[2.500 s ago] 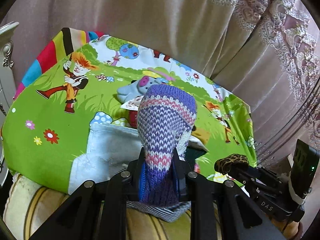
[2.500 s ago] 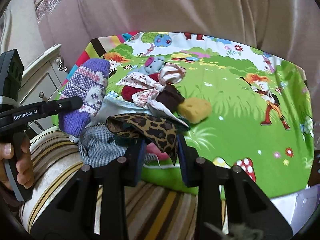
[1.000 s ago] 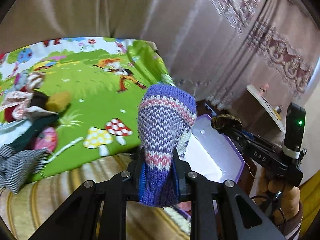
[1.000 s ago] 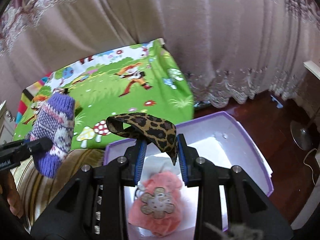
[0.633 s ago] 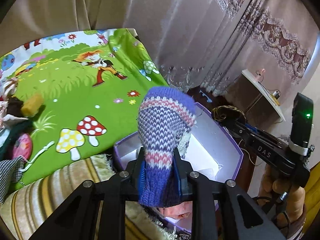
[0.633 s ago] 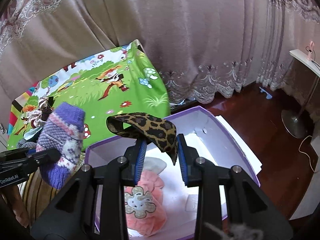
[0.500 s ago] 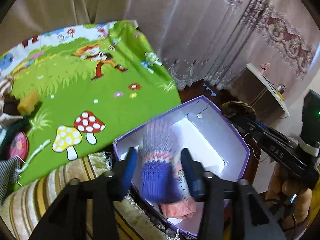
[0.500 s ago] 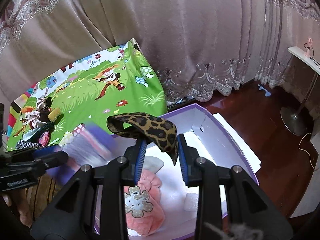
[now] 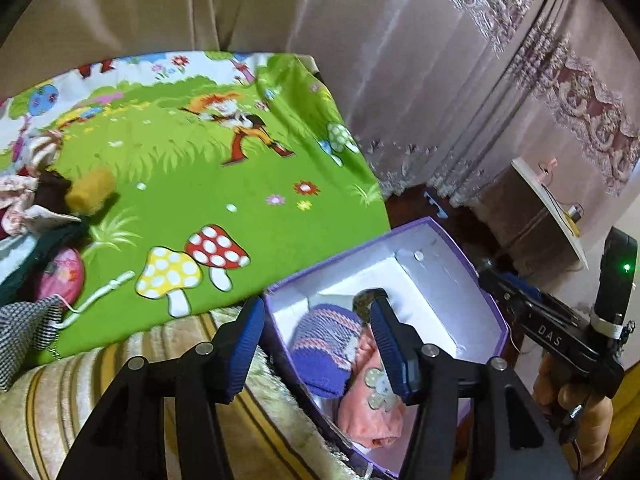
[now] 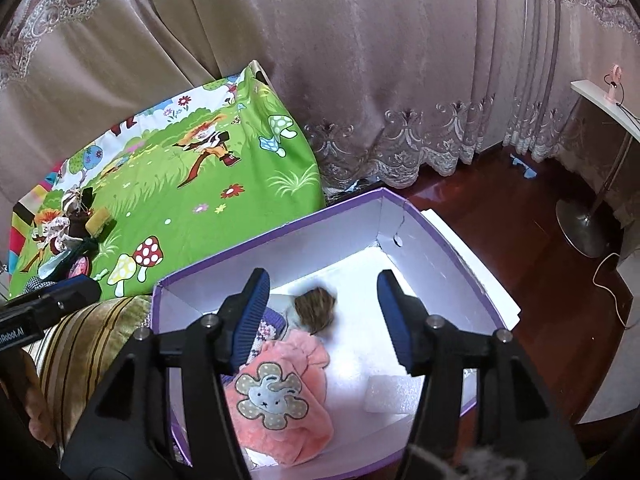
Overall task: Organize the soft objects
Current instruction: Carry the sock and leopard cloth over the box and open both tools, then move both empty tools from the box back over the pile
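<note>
Both grippers empty over the box, two items just dropped in.

The left gripper [image 9: 316,344] and right gripper [image 10: 324,316] have just been opening; both stand with jaws wide apart and nothing between the pads, above the purple box [image 10: 452,240]. Inside lie one knit hat [image 9: 324,344], one pink cloth [image 10: 280,392] touching it, one leopard piece [image 10: 316,310], blurred, probably not yet settled, and one white foam block [image 10: 394,394]. The box sits just beside the striped cushion [image 9: 80,396], so a lowered finger could likely knock its near wall or snag the hat and drag it out again. On the green mat [image 9: 248,200] one pile [image 9: 44,216] remains, its pieces overlapping too much to count, plus one yellow sponge [image 9: 90,190].
</note>
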`<state>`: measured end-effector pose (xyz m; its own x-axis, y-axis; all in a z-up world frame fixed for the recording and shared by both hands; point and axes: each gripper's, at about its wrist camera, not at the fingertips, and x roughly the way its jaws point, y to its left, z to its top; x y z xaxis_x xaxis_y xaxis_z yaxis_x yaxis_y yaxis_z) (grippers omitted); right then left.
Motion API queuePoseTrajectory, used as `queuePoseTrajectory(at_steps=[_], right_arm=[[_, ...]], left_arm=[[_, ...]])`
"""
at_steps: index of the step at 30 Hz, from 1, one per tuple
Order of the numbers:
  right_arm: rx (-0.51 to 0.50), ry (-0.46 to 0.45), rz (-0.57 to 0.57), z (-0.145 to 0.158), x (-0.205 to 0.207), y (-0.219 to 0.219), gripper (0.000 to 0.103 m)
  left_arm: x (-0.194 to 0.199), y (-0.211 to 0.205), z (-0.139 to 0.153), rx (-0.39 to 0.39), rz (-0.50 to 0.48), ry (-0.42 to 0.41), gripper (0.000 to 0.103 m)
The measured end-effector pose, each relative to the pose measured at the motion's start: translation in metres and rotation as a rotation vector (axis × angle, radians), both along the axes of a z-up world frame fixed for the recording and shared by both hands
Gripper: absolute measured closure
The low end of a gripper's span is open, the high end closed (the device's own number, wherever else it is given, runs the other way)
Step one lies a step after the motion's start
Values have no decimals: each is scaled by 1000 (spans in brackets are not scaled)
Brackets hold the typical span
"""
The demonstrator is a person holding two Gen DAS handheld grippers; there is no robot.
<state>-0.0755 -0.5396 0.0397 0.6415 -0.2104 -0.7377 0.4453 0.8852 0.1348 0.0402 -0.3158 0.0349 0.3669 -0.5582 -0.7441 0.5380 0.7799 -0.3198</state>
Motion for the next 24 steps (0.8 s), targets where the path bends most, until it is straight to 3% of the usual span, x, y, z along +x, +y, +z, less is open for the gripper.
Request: queuePoseTrajectory(at_steps=[4, 8, 13, 17, 24], right_arm=[[-1, -2, 8, 1, 1, 3, 42], [1, -17, 40, 4, 3, 12, 41], [-15, -32, 70, 10, 10, 28, 41], [-30, -22, 91, 13, 17, 41, 41], [-14, -13, 158, 13, 30, 64, 41]], left_arm=[[-2, 7, 8, 18, 19, -73, 42], [-3, 16, 12, 56, 18, -95, 41], [-6, 33, 18, 23, -1, -118, 41], [-11, 42, 23, 41, -6, -168, 41], [3, 78, 19, 9, 57, -130, 41]])
